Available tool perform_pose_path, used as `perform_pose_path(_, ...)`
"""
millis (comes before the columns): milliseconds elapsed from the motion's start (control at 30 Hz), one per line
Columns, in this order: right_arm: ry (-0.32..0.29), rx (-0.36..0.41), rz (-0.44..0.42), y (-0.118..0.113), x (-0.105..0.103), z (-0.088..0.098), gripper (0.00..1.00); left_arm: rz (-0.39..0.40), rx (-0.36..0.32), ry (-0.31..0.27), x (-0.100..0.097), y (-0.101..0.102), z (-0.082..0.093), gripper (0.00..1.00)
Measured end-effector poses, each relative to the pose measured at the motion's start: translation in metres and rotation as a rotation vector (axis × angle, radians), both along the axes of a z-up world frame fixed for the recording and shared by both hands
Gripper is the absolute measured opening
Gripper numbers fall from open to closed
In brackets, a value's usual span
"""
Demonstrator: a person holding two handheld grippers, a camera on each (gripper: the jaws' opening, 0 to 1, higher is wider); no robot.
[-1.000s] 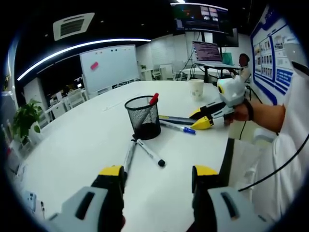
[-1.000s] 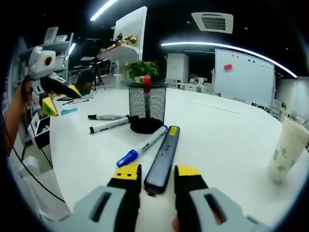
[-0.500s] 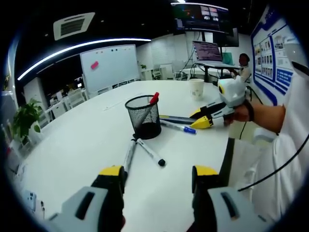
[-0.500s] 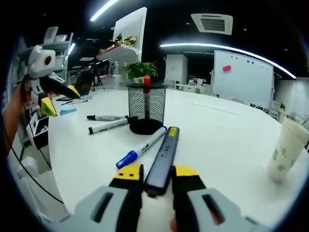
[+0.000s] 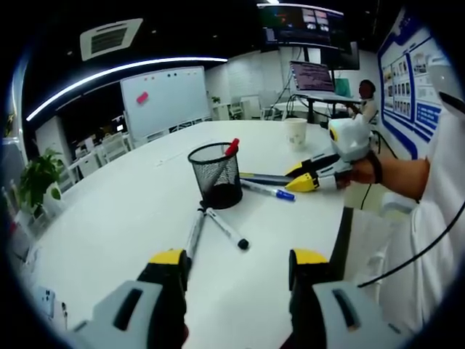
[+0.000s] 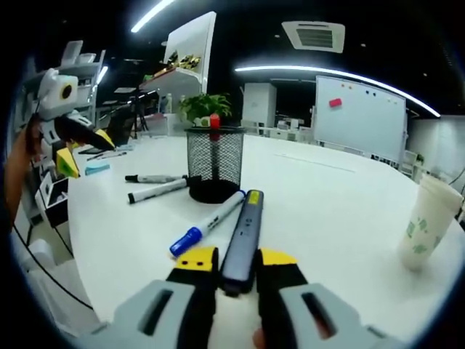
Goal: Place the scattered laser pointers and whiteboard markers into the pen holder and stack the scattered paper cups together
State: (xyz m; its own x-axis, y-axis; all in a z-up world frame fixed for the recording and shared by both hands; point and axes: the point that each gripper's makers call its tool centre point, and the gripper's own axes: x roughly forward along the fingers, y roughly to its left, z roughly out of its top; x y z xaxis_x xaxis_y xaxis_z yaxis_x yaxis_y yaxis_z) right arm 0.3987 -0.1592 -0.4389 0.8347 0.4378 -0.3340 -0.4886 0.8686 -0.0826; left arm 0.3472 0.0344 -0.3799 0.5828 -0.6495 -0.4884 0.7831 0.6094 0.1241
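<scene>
right hand-held gripper [image 6: 228, 260] pinching laser pointer [image 6: 241, 237] on desk [image 6: 349, 211]; blue-capped marker [image 6: 205, 225] just beside | left hand-held gripper [image 5: 238, 262] spread above desk; mesh pen holder [image 5: 216, 175] ahead

Left gripper [image 5: 236, 265]: my jaws spread wide, holding nothing, held above the table. Right gripper [image 6: 236, 260]: my jaws drawn in close against the near end of a laser pointer [image 6: 242, 234]. My right hand [image 5: 361, 169] grips its handle.
</scene>
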Motion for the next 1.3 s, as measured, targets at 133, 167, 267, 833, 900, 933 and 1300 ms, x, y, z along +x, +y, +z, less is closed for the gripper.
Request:
perform_pose_path(133, -0.001, 0.001, -0.013, -0.001, 0.001, 0.0, 0.21, 0.0, 0.0, 0.001, 0.0, 0.0, -0.001, 0.57)
perform_pose_path(167, -0.007, -0.007, -0.014, -0.002, 0.001, 0.0, 0.21, 0.0, 0.001, 0.001, 0.0, 0.0, -0.001, 0.57)
perform_pose_path(267, -0.013, -0.018, -0.017, -0.003, 0.002, 0.0, 0.21, -0.001, 0.0, 0.001, 0.0, 0.0, 0.0, 0.57)
perform_pose_path(833, -0.021, 0.005, -0.052, -0.009, 0.004, 0.005, 0.19, 0.001, 0.002, 0.0, 0.0, 0.001, 0.0, 0.57)
perform_pose_path(900, -0.024, 0.005, -0.052, -0.009, 0.004, 0.006, 0.19, 0.0, 0.001, 0.001, 0.0, 0.0, 0.0, 0.57)
perform_pose_path(933, -0.027, 0.006, -0.052, -0.01, 0.004, 0.007, 0.19, 0.0, 0.002, 0.002, 0.0, 0.0, -0.001, 0.57)
perform_pose_path(1300, -0.084, 0.008, -0.051, -0.012, 0.008, 0.021, 0.19, 0.001, 0.005, -0.002, 0.001, 0.002, 0.0, 0.57)
